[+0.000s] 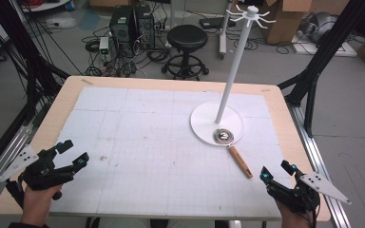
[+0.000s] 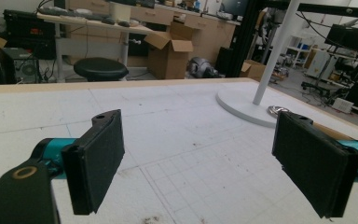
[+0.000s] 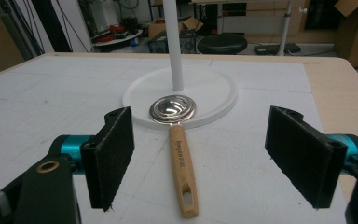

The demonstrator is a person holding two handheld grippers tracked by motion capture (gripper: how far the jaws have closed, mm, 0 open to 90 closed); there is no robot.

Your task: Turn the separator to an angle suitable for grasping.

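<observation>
Cluttered lab table: right gripper (image 3: 199,156) gapes empty near the spoon (image 3: 179,140), whose round handle might roll away.

Left of the white stand (image 1: 217,124) the mat's wide open, tons of room. Its pole blocks the middle, and the spoon (image 1: 233,148) lying off its base clutters the near-right side.

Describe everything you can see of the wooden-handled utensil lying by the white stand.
The utensil lies flat on the white mat: a shiny round metal head with concentric rings, joined to a light wooden handle with a slotted hole near its end and small print along it. The head rests on the rim of the stand's round white base, close to the pole; the handle points toward the right gripper, whose open fingers do not touch it.
</observation>
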